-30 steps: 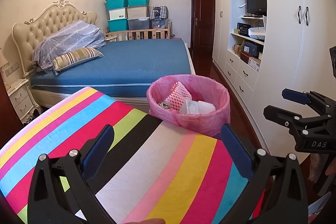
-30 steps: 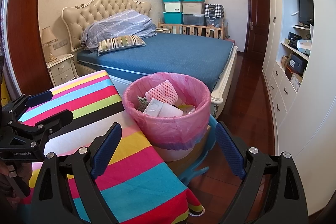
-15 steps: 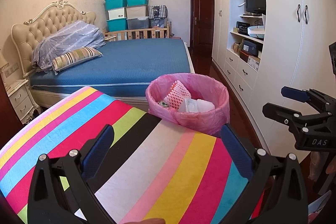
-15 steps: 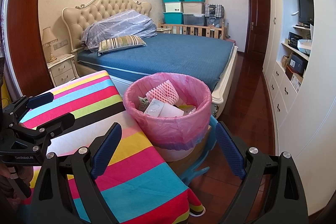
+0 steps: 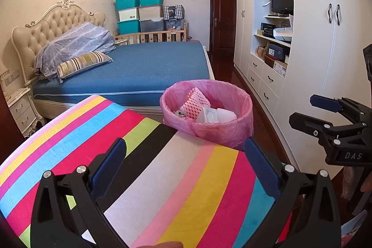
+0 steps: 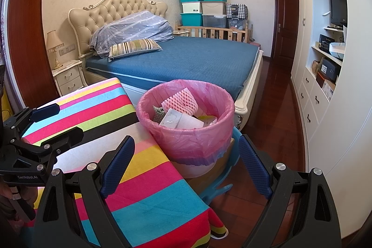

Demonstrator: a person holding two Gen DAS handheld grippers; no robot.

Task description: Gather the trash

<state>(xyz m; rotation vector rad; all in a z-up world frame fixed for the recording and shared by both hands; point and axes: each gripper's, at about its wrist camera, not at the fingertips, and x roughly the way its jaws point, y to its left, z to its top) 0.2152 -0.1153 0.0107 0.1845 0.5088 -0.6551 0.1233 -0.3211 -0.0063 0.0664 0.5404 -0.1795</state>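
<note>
A bin with a pink liner (image 5: 207, 113) (image 6: 186, 122) stands just past the far right corner of the striped table (image 5: 162, 178) (image 6: 97, 113). It holds a pink foam net (image 6: 180, 102), a white box (image 6: 179, 121) and other scraps. My left gripper (image 5: 186, 166) is open and empty over the table, short of the bin. My right gripper (image 6: 186, 166) is open and empty, low in front of the bin at the table's right edge. Each gripper shows in the other's view: the right one (image 5: 325, 115), the left one (image 6: 51, 122).
A bed with a blue cover (image 5: 144, 66) lies behind the table and bin. White wardrobes and shelves (image 5: 279, 57) line the right wall above dark wood floor (image 6: 274, 122). A blue plastic stand (image 6: 220, 178) sits under the bin. A nightstand (image 6: 67, 78) stands far left.
Both views have shifted very slightly; the bin sits a touch lower left in the left wrist view. Both grippers stay open and empty.
</note>
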